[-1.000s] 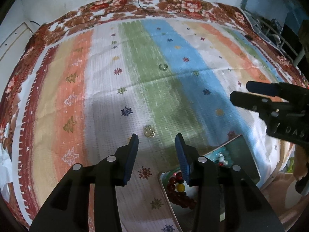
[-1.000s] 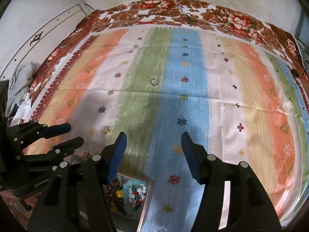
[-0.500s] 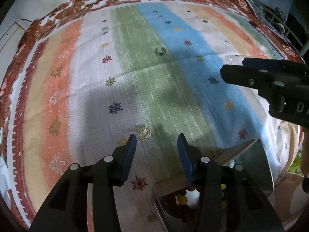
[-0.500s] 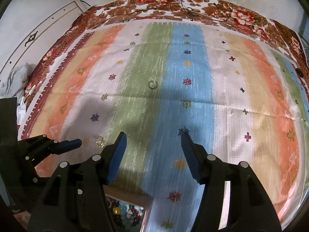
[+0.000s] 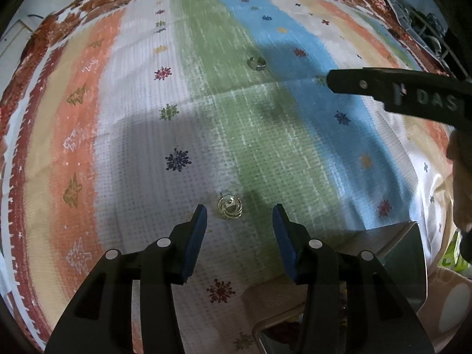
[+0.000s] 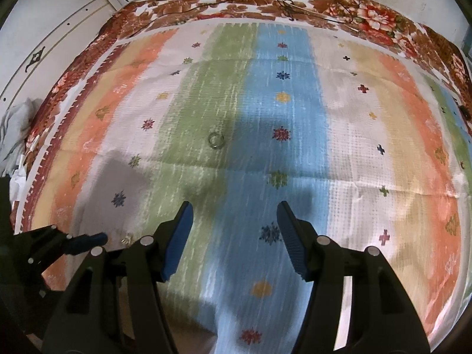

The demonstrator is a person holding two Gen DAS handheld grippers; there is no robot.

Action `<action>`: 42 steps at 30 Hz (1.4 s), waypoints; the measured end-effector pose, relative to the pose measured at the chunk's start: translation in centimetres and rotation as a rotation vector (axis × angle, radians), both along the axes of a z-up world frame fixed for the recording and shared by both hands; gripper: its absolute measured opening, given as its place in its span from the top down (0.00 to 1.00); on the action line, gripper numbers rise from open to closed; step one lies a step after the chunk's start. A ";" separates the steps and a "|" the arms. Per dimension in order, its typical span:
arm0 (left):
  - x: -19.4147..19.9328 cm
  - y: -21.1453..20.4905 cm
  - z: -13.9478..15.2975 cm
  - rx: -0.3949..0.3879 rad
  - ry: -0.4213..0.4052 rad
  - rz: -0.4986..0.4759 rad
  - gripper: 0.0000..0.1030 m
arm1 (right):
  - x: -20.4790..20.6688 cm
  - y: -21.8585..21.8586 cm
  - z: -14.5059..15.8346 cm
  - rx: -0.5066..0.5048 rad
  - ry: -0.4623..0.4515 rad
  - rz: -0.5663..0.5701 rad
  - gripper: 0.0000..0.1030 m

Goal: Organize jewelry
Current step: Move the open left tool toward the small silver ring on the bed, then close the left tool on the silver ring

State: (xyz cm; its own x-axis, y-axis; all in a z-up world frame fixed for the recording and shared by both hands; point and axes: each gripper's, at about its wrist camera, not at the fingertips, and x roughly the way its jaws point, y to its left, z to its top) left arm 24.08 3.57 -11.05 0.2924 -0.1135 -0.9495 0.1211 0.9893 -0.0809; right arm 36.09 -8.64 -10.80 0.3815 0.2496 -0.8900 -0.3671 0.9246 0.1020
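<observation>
A small gold earring [image 5: 230,208] lies on the striped cloth [image 5: 147,177], just ahead of my left gripper [image 5: 239,221] and in line with the gap between its blue pads. That gripper points steeply down, open, touching nothing. The earring [image 6: 127,238] also shows beside the left gripper's tip [image 6: 85,240] in the right wrist view. Farther up the green stripe lies a silver ring [image 5: 256,63] [image 6: 216,141]. My right gripper [image 6: 234,215] hovers open and empty over the green and blue stripes, well short of the ring. From the left wrist view it [image 5: 398,94] reaches in from the right.
An open jewelry box [image 5: 398,265] with beads inside sits at the near right, partly behind my left finger. A person's hand [image 5: 463,183] holds the right gripper. The cloth [image 6: 354,147] covers a floral bedspread [image 6: 368,14]; a cable [image 6: 283,0] lies at the far edge.
My left gripper has come down toward the earring and its jaws stand slightly wider. My right gripper has moved forward over the cloth, and the jewelry box has left its view.
</observation>
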 end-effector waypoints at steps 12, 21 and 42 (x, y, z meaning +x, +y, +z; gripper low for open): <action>1.6 -0.8 -1.7 0.029 0.055 -0.069 0.56 | 2.7 2.1 -2.1 -0.027 0.032 0.035 0.42; 2.5 -0.2 -2.3 0.035 0.074 -0.078 0.72 | 5.0 3.7 -2.9 -0.023 0.048 0.050 0.42; 2.2 2.1 -2.4 -0.039 0.076 -0.074 0.84 | 8.7 6.5 -5.1 -0.001 0.080 0.048 0.42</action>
State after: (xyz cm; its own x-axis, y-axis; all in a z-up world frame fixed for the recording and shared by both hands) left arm 26.32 5.72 -13.43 0.2089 -0.1699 -0.9631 0.1857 0.9738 -0.1315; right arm 44.74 -2.17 -15.90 0.2972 0.2649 -0.9173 -0.4016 0.9063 0.1316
